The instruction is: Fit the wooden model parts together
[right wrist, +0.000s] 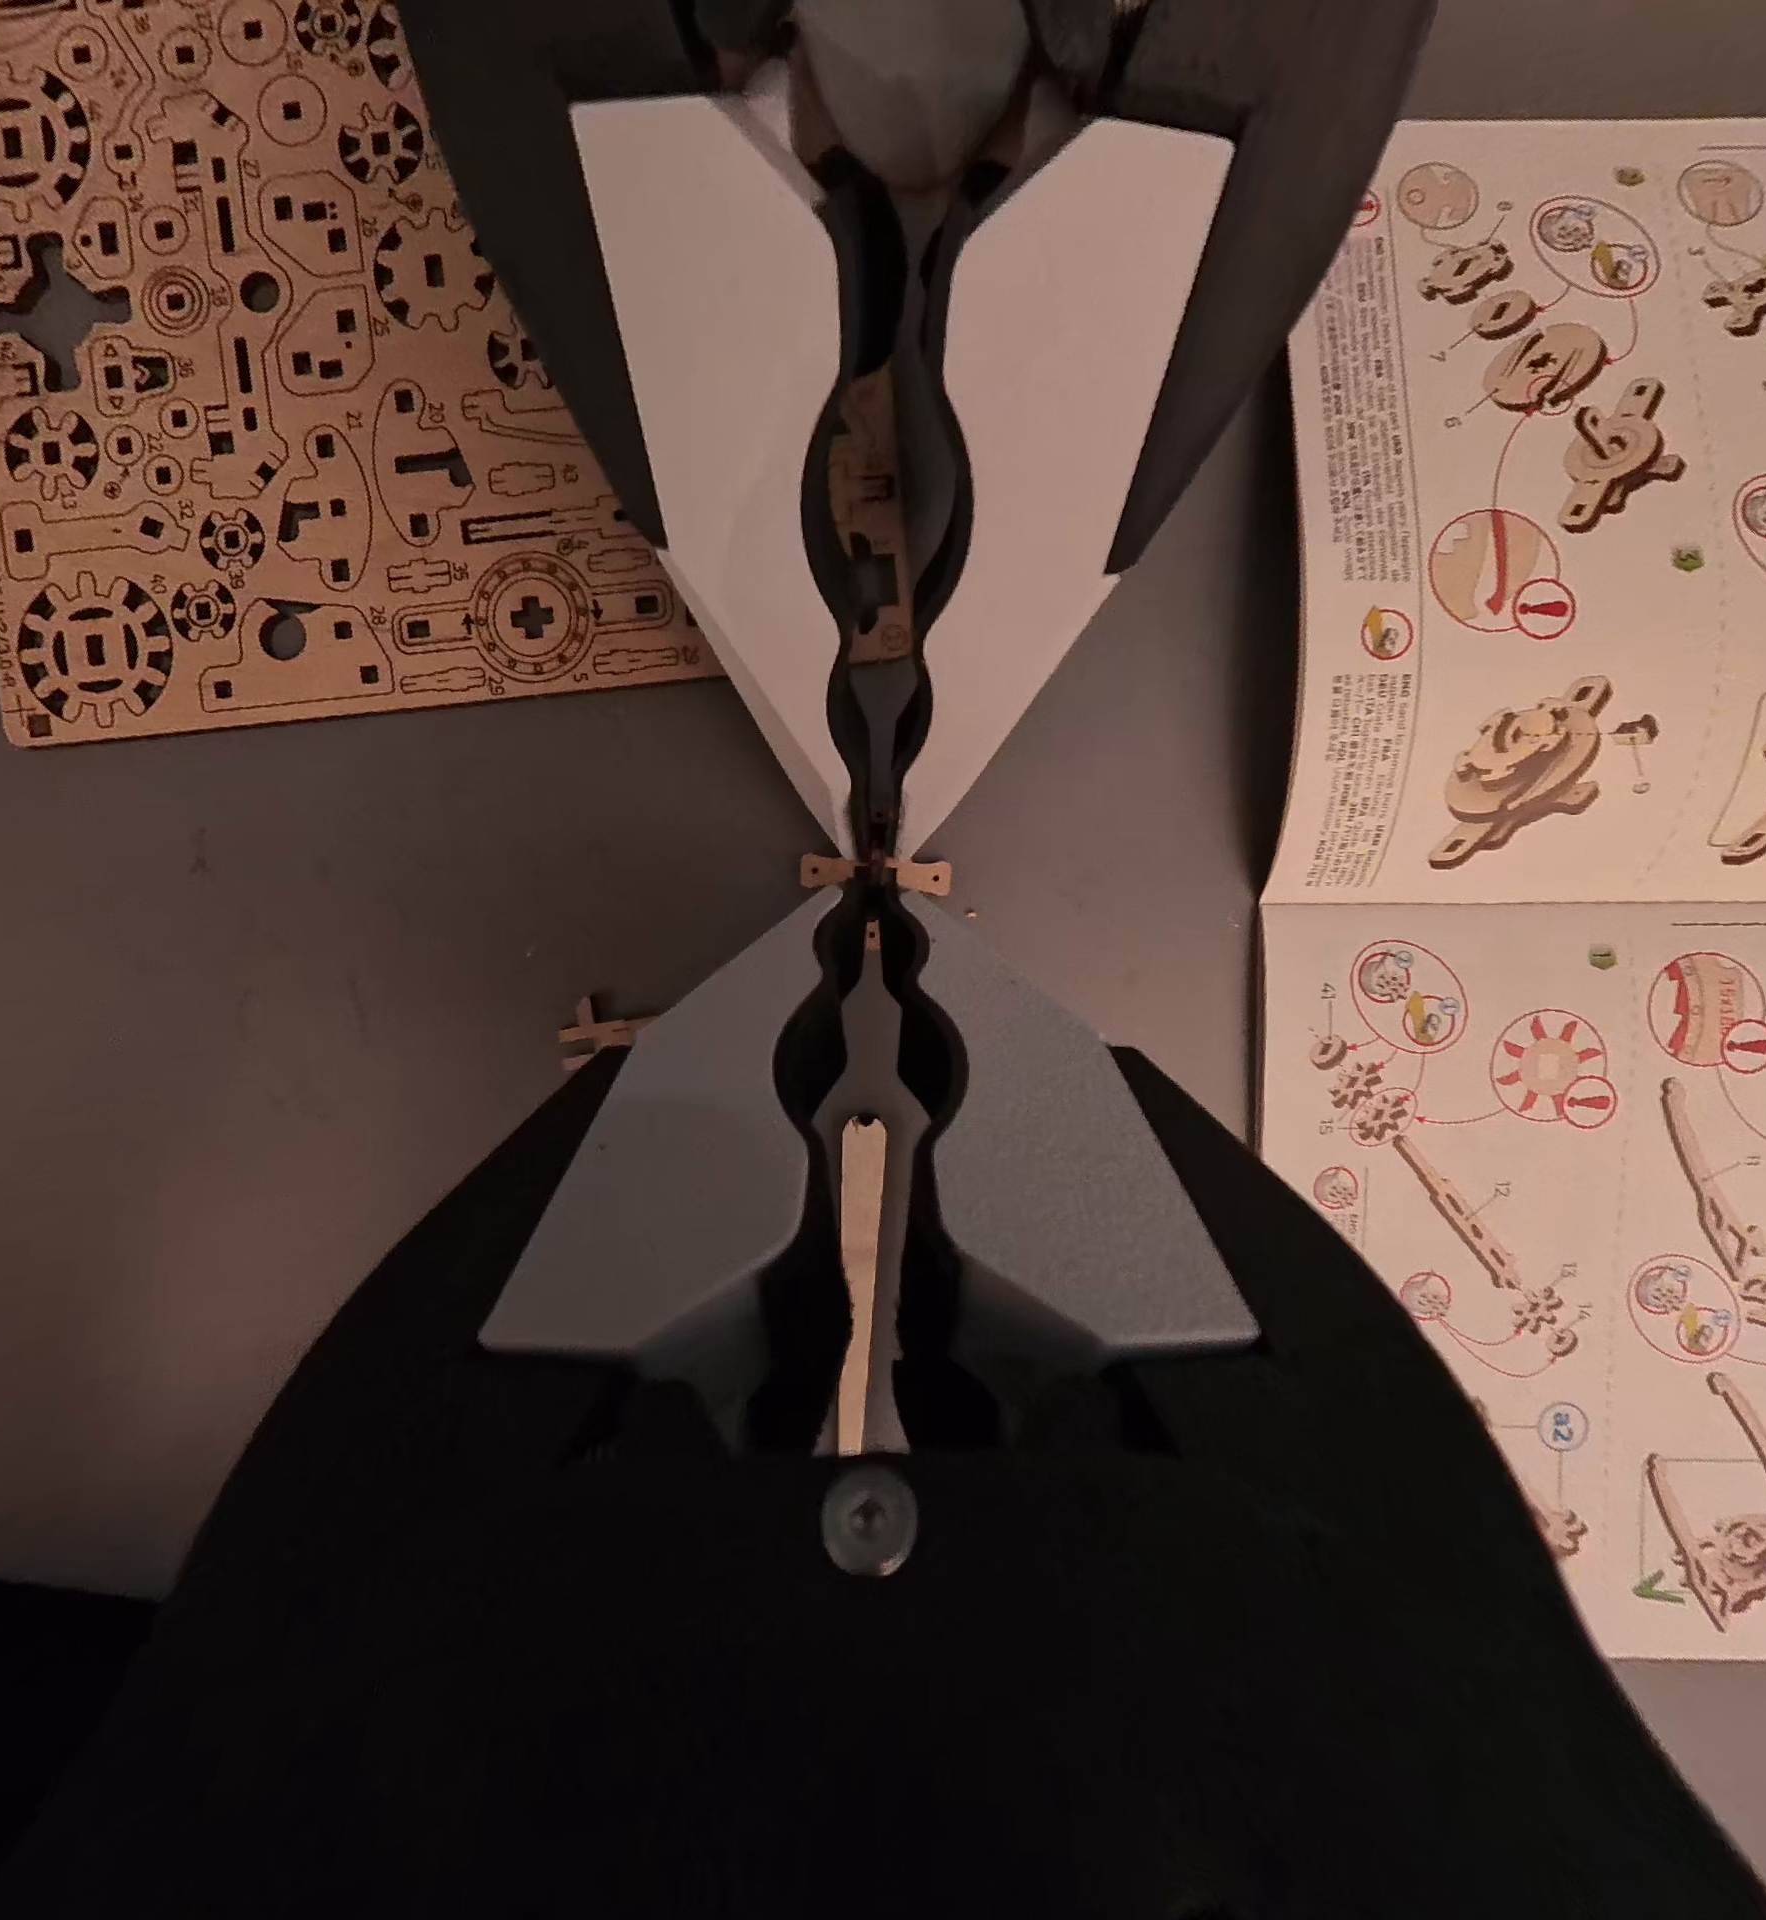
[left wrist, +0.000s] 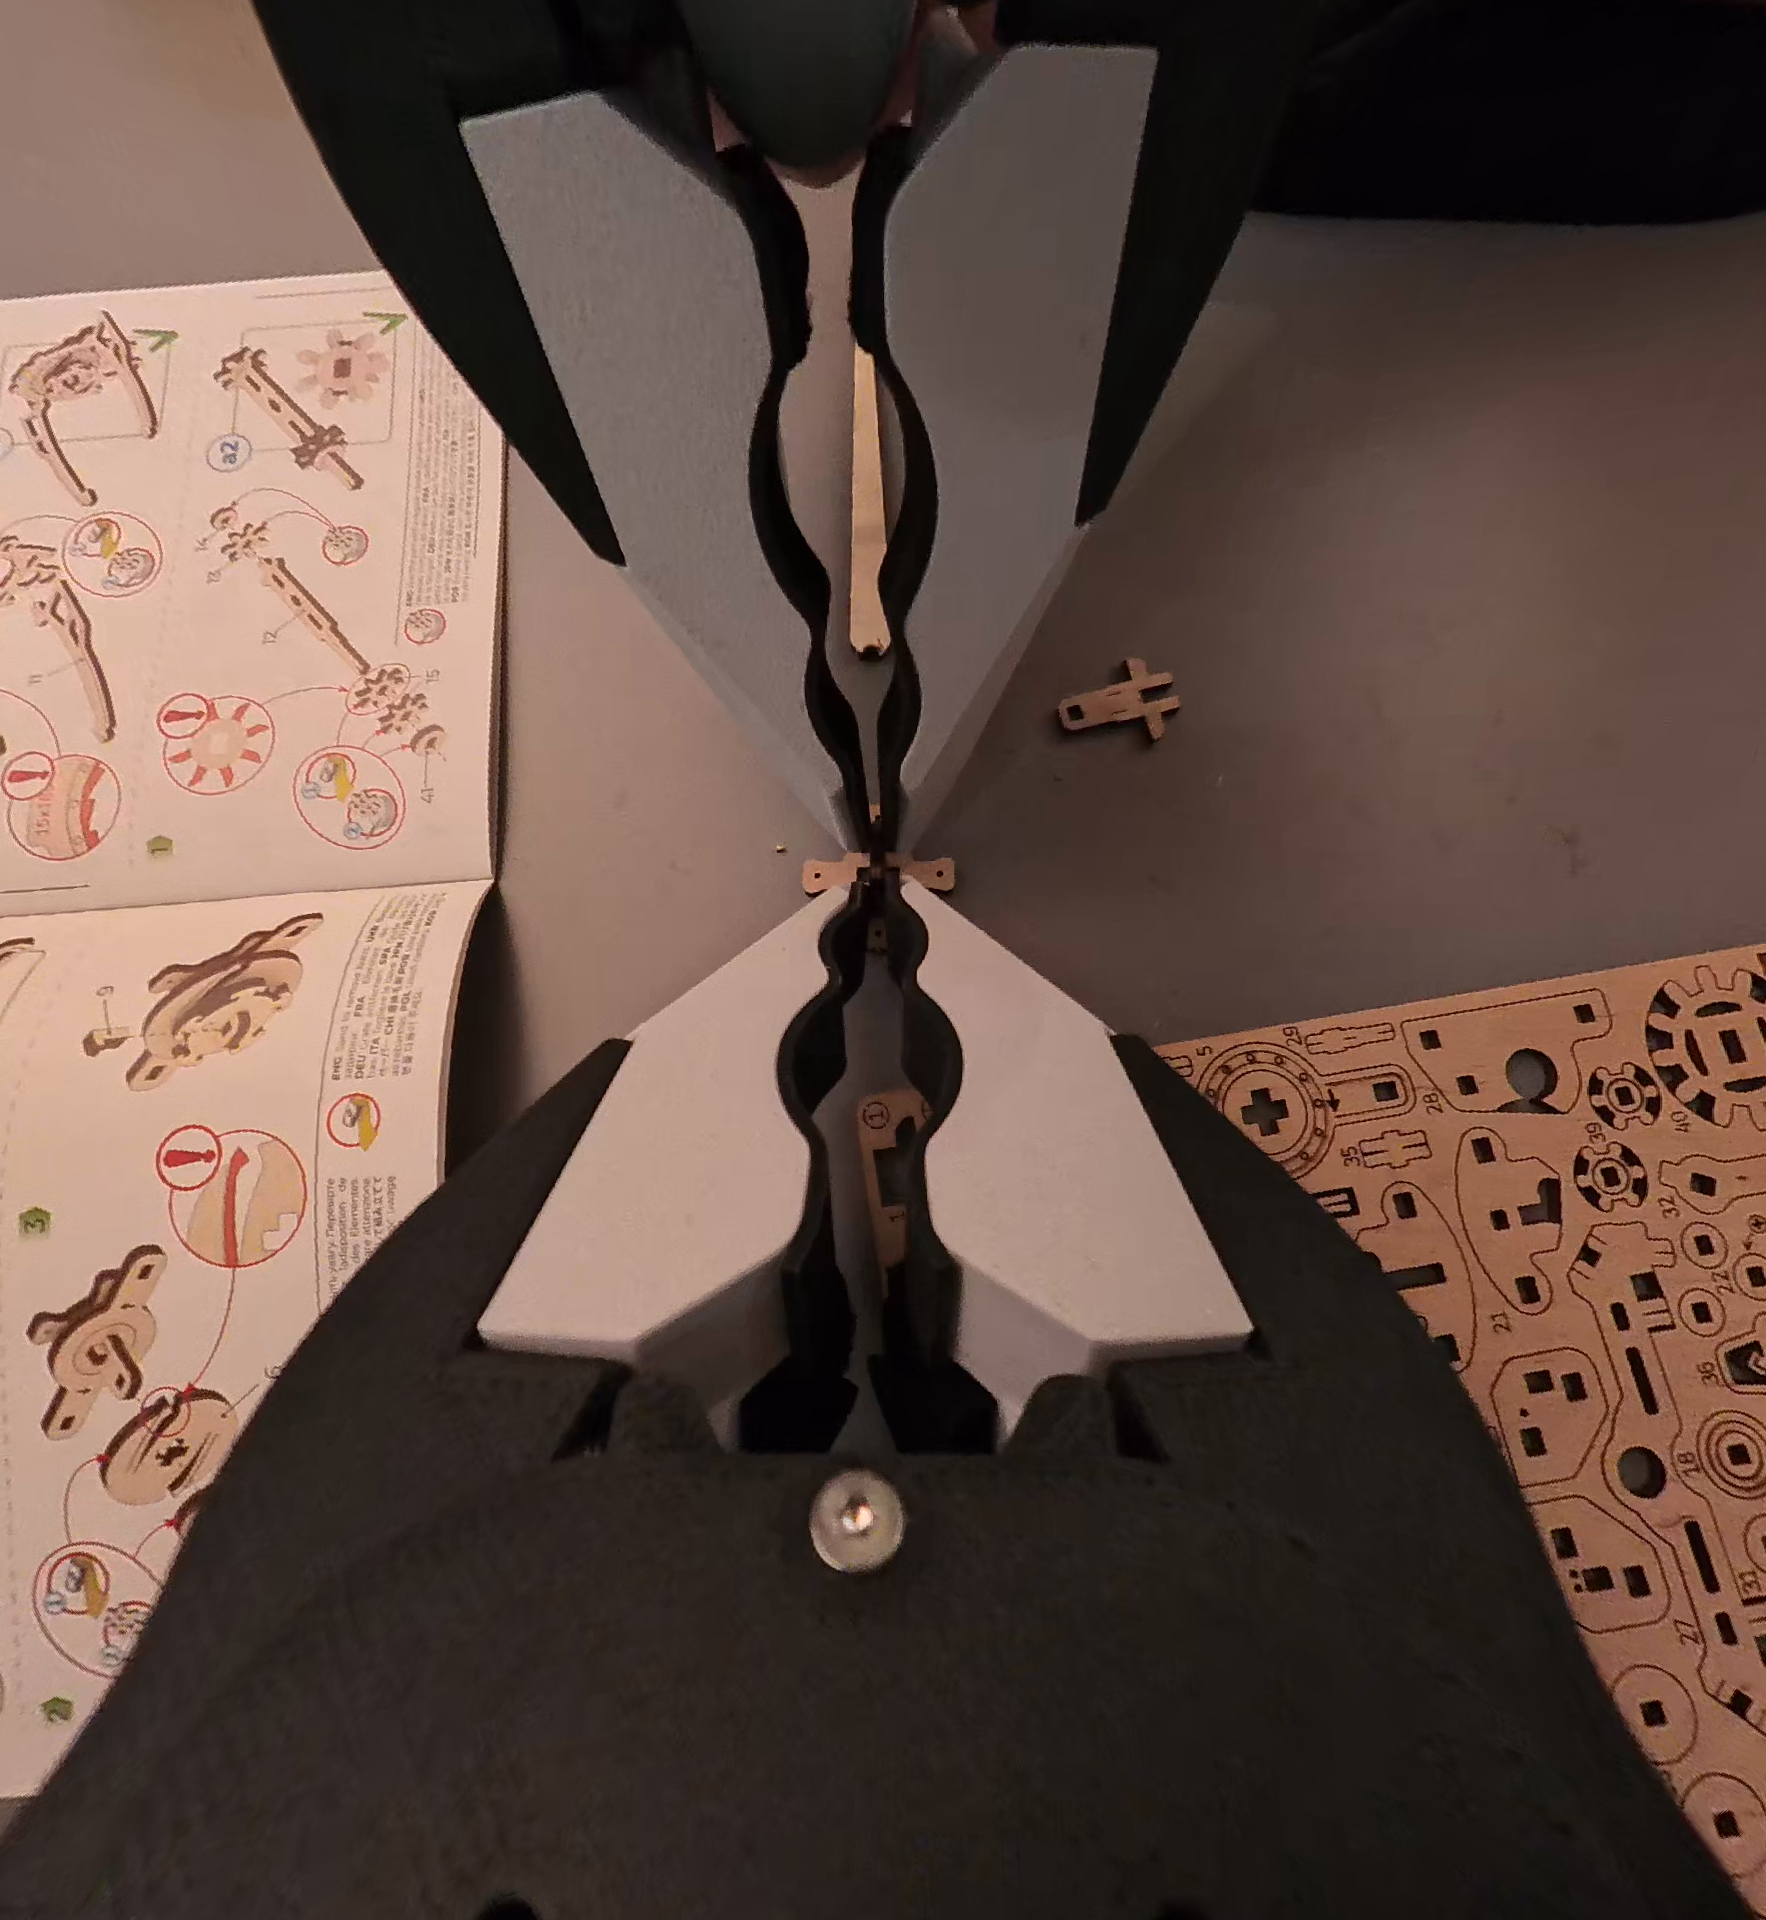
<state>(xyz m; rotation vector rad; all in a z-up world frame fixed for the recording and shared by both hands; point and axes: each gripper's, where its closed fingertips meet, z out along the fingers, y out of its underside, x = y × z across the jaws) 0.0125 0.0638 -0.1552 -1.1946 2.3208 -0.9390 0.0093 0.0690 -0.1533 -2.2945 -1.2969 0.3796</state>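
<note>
A small cross-shaped wooden part hangs above the grey table between two gripper tips that meet nose to nose. My left gripper comes from the bottom of the left wrist view and is shut on the near end. My right gripper comes from the top and is shut on the far end. The part's flat crossbar sticks out to both sides. In the right wrist view the same part sits between my right gripper below and my left gripper above. Where the two ends join is hidden by the fingertips.
A second loose cross-shaped part lies on the table beside the right gripper. A laser-cut wooden sheet lies on one side and an open instruction booklet on the other. A thin wooden strip shows between the right fingers.
</note>
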